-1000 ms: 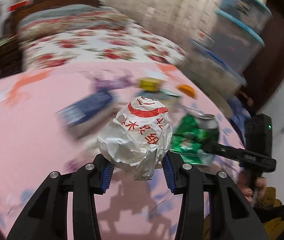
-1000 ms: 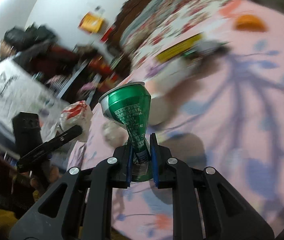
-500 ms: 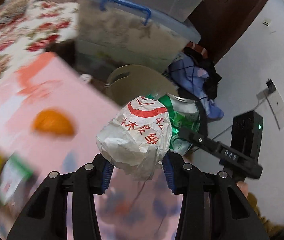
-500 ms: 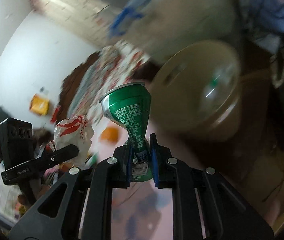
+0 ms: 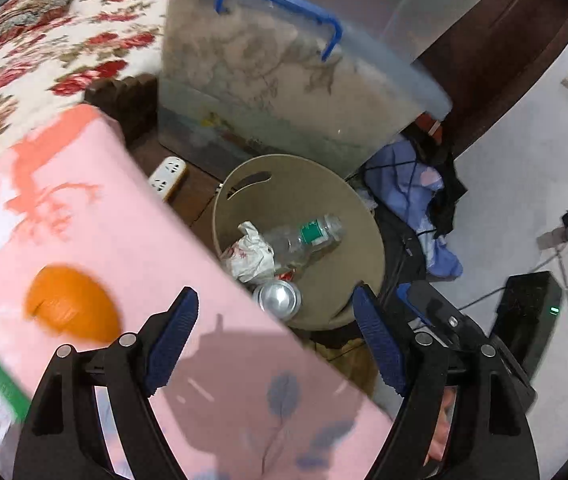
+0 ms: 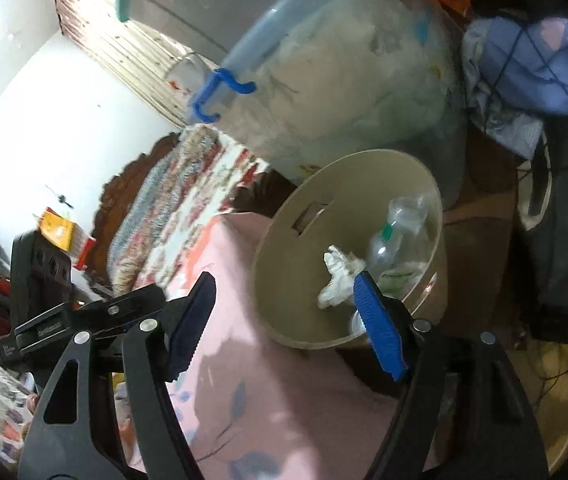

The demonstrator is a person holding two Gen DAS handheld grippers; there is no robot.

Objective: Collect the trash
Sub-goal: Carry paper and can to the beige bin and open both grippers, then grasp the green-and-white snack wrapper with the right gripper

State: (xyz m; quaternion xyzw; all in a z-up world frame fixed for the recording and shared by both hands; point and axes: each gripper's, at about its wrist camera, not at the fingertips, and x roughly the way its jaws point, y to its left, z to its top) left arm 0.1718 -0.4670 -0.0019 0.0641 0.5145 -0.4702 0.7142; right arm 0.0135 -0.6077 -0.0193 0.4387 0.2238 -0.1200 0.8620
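1. Covering the bed is a pink blanket with coral and blue leaf print [image 5: 131,240]; a red-rose floral quilt [image 5: 43,52] is lying beyond it.
2. A translucent plastic storage box with blue handle [image 5: 284,92] is standing on the floor behind a round beige plastic waste bin [image 5: 348,208], which is sitting just beside the bed edge.
3. A white power strip [image 5: 167,172] is lying on the dark floor near the bin; blue clothing [image 5: 416,184] is piled to its far side.
4. Inside the bin, a crumpled white paper wrapper with red print [image 5: 249,252], a clear plastic bottle with green label [image 5: 308,236] and a crushed aluminium can [image 5: 277,296] are lying together, the wrapper touching the bottle.
5. An orange rounded peel piece [image 5: 71,308] is resting on the blanket near the left finger.
6. The left gripper [image 5: 273,344] is hovering over the bed edge, jaws spread wide, gripping nothing, pointing down at the bin.
7. The right gripper [image 6: 284,320] is likewise spread and empty, its blue-padded fingertips [image 6: 378,332] overlapping the bin rim in view.
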